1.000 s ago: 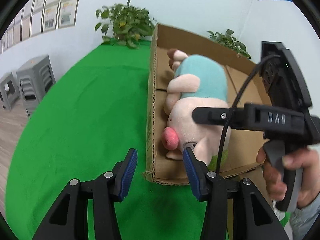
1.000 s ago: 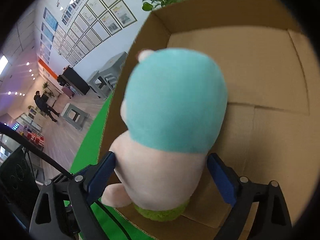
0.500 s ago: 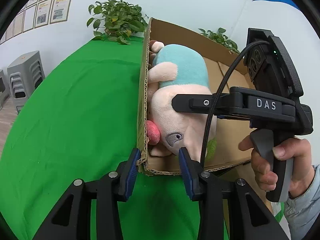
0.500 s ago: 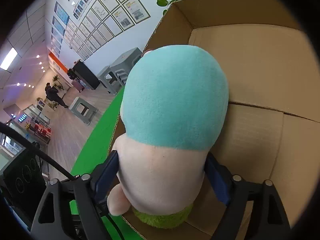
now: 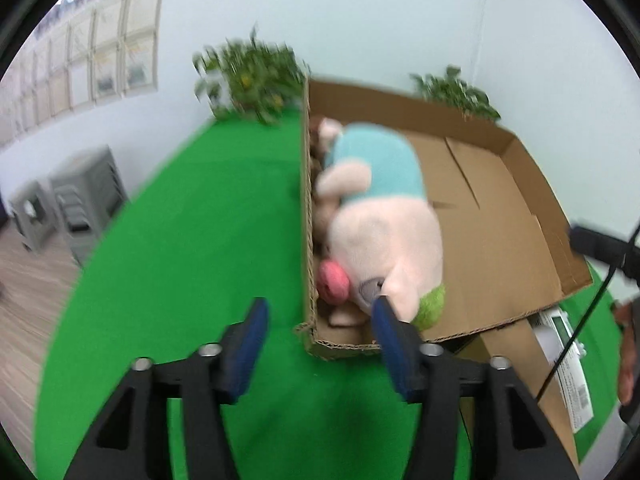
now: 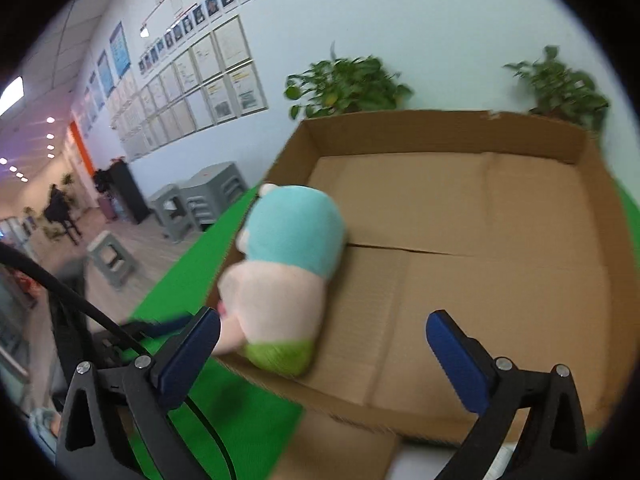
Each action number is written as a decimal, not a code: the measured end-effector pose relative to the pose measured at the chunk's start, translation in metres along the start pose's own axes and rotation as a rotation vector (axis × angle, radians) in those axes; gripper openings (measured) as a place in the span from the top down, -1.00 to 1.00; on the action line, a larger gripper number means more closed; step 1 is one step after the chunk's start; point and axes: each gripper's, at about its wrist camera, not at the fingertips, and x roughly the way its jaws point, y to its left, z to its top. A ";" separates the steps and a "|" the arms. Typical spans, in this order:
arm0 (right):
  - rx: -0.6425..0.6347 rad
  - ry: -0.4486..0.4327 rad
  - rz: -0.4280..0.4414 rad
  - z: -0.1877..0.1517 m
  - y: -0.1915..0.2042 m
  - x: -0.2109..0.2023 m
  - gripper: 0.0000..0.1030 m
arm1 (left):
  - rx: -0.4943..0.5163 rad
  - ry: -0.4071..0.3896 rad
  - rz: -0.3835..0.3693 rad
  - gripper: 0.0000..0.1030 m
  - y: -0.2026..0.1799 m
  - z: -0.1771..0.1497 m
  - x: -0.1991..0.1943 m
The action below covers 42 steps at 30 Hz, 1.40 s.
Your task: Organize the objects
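**Plush pig lying in the cardboard box, both grippers spread and empty**

Where the green cloth [image 5: 192,240] covers the table, a shallow cardboard box [image 5: 496,216] sits with leafy plants [image 5: 252,76] behind it against a pale wall hung with framed papers [image 6: 200,88]; grey stools [image 6: 208,200] stand on the wooden floor beyond. The plush pig [image 5: 380,224] lies on its side inside the box, pressed against the box's left wall, with a teal shirt, pale pink body, red snout and a green patch at its near end. The left gripper [image 5: 318,344] hovers just outside the box's near left corner, jaws wide apart, holding nothing. The right gripper [image 6: 324,344] hangs over the box's near edge, jaws likewise spread, apart from the toy.
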 end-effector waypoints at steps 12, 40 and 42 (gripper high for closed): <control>0.061 -0.079 -0.163 -0.084 -0.022 -0.083 -1.00 | 0.045 -0.227 0.006 -0.99 -0.106 -0.019 -0.112; 0.031 -0.114 -0.178 -0.135 -0.014 -0.127 -0.99 | 0.032 -0.143 -0.056 -0.99 -0.148 -0.060 -0.150; 0.029 -0.110 -0.168 -0.134 -0.017 -0.123 -0.99 | 0.024 -0.120 -0.080 -0.99 -0.143 -0.058 -0.142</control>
